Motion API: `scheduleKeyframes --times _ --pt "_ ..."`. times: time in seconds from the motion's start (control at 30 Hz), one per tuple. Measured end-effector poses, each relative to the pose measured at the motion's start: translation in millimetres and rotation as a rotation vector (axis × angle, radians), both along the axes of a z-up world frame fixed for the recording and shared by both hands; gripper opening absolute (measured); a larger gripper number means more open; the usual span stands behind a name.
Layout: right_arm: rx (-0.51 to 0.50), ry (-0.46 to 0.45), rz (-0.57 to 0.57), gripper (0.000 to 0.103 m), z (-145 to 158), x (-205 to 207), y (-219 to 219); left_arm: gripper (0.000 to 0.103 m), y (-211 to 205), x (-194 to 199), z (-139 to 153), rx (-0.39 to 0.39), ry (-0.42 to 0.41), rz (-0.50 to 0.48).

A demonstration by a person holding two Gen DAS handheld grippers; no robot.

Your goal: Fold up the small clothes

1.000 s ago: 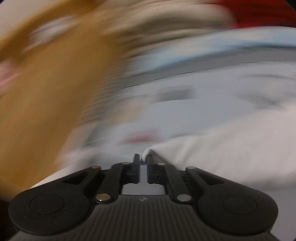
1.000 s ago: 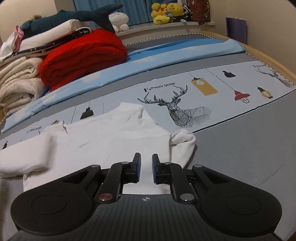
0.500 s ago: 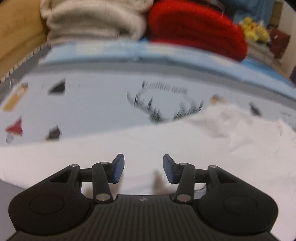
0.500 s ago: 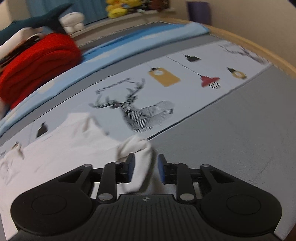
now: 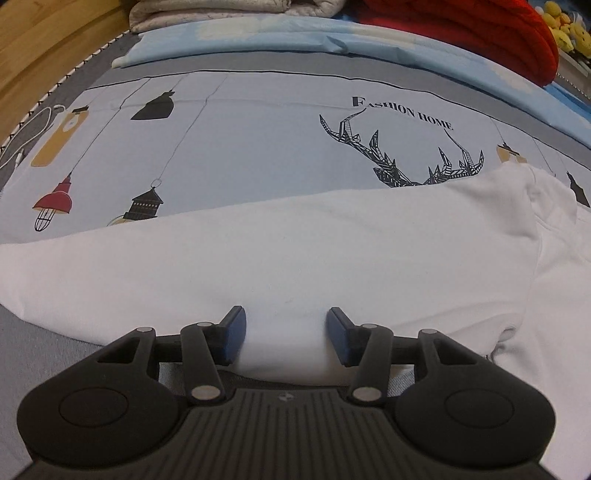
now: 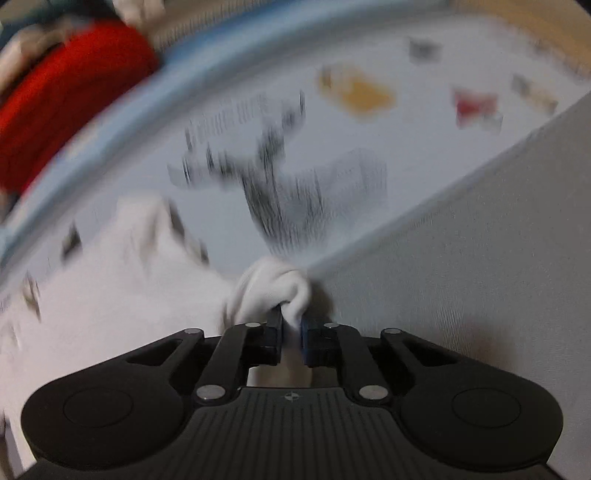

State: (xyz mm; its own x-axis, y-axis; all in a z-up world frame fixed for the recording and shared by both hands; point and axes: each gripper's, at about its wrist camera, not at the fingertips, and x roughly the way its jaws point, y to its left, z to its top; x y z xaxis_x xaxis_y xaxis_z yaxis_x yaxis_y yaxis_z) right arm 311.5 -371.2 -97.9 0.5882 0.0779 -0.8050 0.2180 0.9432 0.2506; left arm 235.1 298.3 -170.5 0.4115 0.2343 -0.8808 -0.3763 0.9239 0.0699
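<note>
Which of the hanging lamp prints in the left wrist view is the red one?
The caged lamp print at far left, beside the black lantern print; the others are black or yellow.

We see a soft, matt white cotton top (image 5: 295, 266) on a smooth printed bed sheet (image 5: 258, 147). Our left claw (image 5: 286, 334) is matt black plastic with ribbed housing; the red blanket (image 5: 461, 33) looks chunky-knit.

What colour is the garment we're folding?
Plain white garment, no print visible; clearest in the left wrist view.
</note>
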Motion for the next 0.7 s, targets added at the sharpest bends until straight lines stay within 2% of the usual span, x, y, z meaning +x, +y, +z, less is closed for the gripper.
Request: scheduleKeyframes --times 0.07,0.13,0.17,0.2,0.23,0.27,0.3,0.37,0.4,0.43,0.47,0.53,0.6,0.7 --pt "-0.071 -0.224 0.059 0.008 40 -12 15 0.055 0 2 -1 0.009 0.005 -0.01" --pt "-0.188 -0.501 0.202 0.008 75 -39 40 0.055 -1 3 0 0.016 0.01 -0.019" --pt "-0.241 -0.604 0.255 0.008 82 -53 49 0.055 -1 3 0 0.016 0.012 -0.022" --pt "-0.311 -0.684 0.312 0.008 84 -68 59 0.055 -1 3 0 0.016 0.012 -0.023" --pt "-0.388 -0.709 0.376 0.008 80 -77 67 0.055 -2 3 0 0.016 0.012 -0.024" --pt "-0.46 -0.672 0.427 0.009 73 -79 72 0.055 -2 3 0 0.018 0.013 -0.026" --pt "-0.493 -0.525 0.478 0.01 56 -71 72 0.055 -3 3 0 0.021 0.014 -0.029" --pt "-0.416 -0.256 0.516 0.01 27 -56 58 0.055 -4 2 0 0.025 0.016 -0.034" --pt "-0.427 -0.195 0.494 0.01 18 -57 49 0.055 -5 2 1 0.027 0.018 -0.037" --pt "-0.418 -0.191 0.464 0.011 19 -59 41 0.055 -6 2 1 0.031 0.021 -0.04" --pt "-0.359 -0.192 0.413 0.016 22 -59 29 0.055 -6 2 2 0.035 0.023 -0.038" --pt "-0.161 -0.157 0.271 0.036 27 -55 -5 0.055 -10 1 9 0.06 0.013 -0.019" --pt "-0.038 -0.108 0.171 0.038 23 -54 -27 0.055 -22 1 24 0.064 -0.043 -0.044" --pt "0.025 -0.043 0.163 0.038 8 -51 -30 0.056 -45 3 40 0.045 -0.101 -0.1"
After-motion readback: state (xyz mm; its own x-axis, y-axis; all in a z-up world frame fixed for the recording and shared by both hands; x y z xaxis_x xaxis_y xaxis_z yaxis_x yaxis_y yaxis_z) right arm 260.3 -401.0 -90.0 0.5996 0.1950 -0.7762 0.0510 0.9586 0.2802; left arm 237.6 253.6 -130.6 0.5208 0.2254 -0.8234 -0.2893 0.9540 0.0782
